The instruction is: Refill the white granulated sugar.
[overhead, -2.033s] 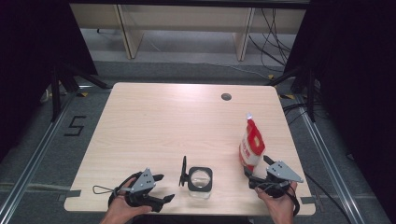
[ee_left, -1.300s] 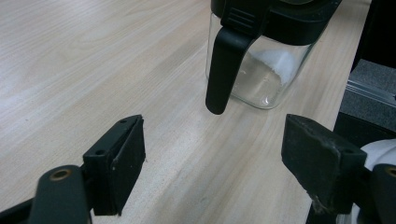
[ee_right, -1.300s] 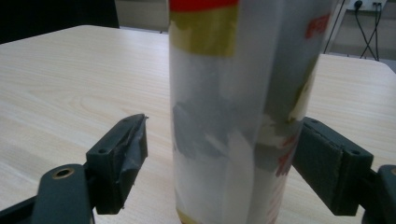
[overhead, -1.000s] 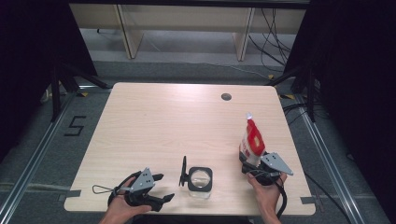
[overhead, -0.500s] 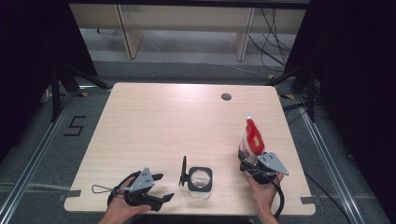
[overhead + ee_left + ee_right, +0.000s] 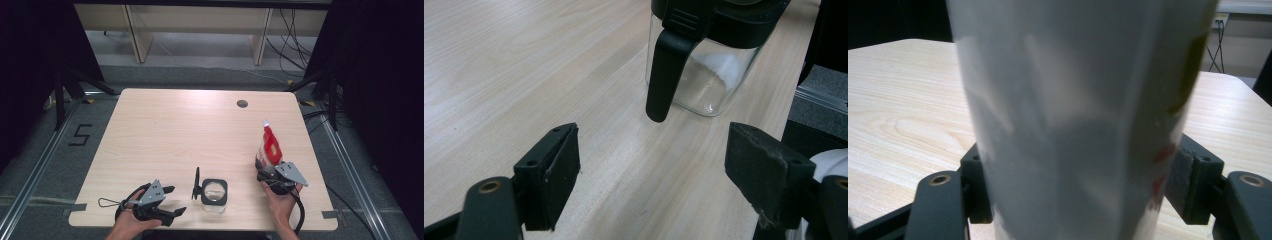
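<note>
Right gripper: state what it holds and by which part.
The right gripper, whose jaws have just been closing, clasps the red and white pouch at its lower body, one pad on either side. The left gripper holds nothing.

Fixed above the near edge of the table point(image 6: 165, 125), looking forward and down across the whole top to the floor beyond. Riding low on the left gripper point(image 6: 167, 202), facing along the tabletop, close to the glass jar point(image 6: 714, 75), also seen from above point(image 6: 214, 195). Mounted on the right gripper point(image 6: 264, 172), pressed very near the pouch point(image 6: 1073, 125), likewise seen from above point(image 6: 270, 145), with the wood surface behind.
</note>
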A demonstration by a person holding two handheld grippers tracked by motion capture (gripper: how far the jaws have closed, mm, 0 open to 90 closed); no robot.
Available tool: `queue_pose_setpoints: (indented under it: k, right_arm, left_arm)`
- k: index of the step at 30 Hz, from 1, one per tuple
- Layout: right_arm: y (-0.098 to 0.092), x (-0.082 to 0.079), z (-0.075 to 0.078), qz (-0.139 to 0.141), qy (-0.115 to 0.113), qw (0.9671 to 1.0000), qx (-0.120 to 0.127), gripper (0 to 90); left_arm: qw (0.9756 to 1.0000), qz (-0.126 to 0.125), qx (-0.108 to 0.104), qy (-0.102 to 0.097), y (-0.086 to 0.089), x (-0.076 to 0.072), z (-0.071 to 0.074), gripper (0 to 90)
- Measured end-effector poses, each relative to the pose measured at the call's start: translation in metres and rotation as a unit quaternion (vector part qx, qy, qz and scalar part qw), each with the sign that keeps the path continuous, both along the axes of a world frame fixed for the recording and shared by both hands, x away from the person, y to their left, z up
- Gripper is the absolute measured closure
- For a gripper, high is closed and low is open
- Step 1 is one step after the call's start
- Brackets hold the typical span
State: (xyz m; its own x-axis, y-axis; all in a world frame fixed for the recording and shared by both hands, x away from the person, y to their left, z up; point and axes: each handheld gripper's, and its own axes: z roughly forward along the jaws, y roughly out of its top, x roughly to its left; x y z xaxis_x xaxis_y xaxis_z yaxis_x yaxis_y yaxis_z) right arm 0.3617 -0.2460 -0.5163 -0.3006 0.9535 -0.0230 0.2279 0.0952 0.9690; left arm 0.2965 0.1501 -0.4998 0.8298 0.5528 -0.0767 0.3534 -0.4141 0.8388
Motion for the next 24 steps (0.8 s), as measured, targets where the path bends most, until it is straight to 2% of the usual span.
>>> queue_pose_setpoints:
  k: [4, 6, 8, 9, 12, 13, 15, 16, 17, 18, 20, 22, 23, 24]
  right_arm:
    - [0.000, 0.001, 0.000, 0.008, -0.004, 0.9999, 0.006, 33.5]
    - [-0.001, 0.003, 0.000, 0.015, -0.008, 0.9999, 0.002, 34.3]
    - [-0.002, 0.003, 0.000, 0.013, -0.006, 0.9999, -0.004, 35.5]
    - [-0.001, 0.002, 0.001, 0.008, 0.004, 1.0000, -0.003, 36.2]
    - [-0.002, 0.004, 0.001, 0.013, -0.003, 0.9999, -0.008, 38.8]
    - [-0.003, 0.003, 0.002, 0.014, 0.002, 0.9999, -0.010, 39.4]
    - [-0.004, 0.003, 0.004, 0.014, 0.003, 0.9998, -0.012, 40.1]
    - [-0.005, 0.003, 0.005, 0.017, 0.005, 0.9997, -0.018, 40.5]
    - [-0.005, 0.004, 0.005, 0.019, 0.006, 0.9997, -0.017, 40.6]
    - [-0.007, 0.004, 0.006, 0.025, 0.007, 0.9995, -0.020, 40.9]
    - [-0.009, 0.003, 0.008, 0.030, 0.006, 0.9992, -0.026, 41.2]
    - [-0.011, 0.000, 0.010, 0.035, 0.015, 0.9987, -0.034, 41.4]
    - [-0.012, -0.001, 0.011, 0.037, 0.016, 0.9983, -0.041, 41.4]
    - [-0.014, -0.001, 0.013, 0.045, 0.012, 0.9973, -0.057, 41.5]
  left_arm:
    - [1.0000, -0.004, 0.006, 0.001, 0.001, 0.000, 0.001, 21.8]
    - [1.0000, -0.004, 0.008, 0.001, 0.001, 0.000, 0.001, 21.8]
    - [1.0000, -0.001, 0.005, 0.000, 0.000, 0.000, 0.000, 21.9]
    - [1.0000, 0.000, 0.002, 0.000, 0.000, 0.000, 0.000, 21.9]
    - [1.0000, -0.001, 0.006, -0.003, 0.001, 0.000, 0.001, 22.0]
    - [1.0000, 0.001, 0.001, -0.001, 0.000, 0.000, 0.001, 22.0]
    - [0.9999, -0.003, 0.016, -0.006, 0.003, 0.001, 0.001, 22.1]
    - [0.9998, -0.004, 0.018, -0.010, 0.004, 0.002, 0.001, 22.2]
    - [1.0000, 0.005, 0.004, -0.002, 0.003, 0.001, 0.001, 22.2]
    - [1.0000, 0.006, -0.002, 0.000, 0.003, 0.001, 0.001, 22.2]
    - [1.0000, 0.004, 0.002, -0.002, 0.005, 0.001, 0.002, 22.3]
    - [1.0000, 0.005, 0.001, -0.003, 0.005, 0.001, 0.002, 22.5]
    - [0.9999, 0.000, 0.014, -0.009, 0.007, 0.003, 0.002, 22.5]
    - [1.0000, 0.001, 0.006, -0.003, 0.006, 0.002, 0.002, 22.5]
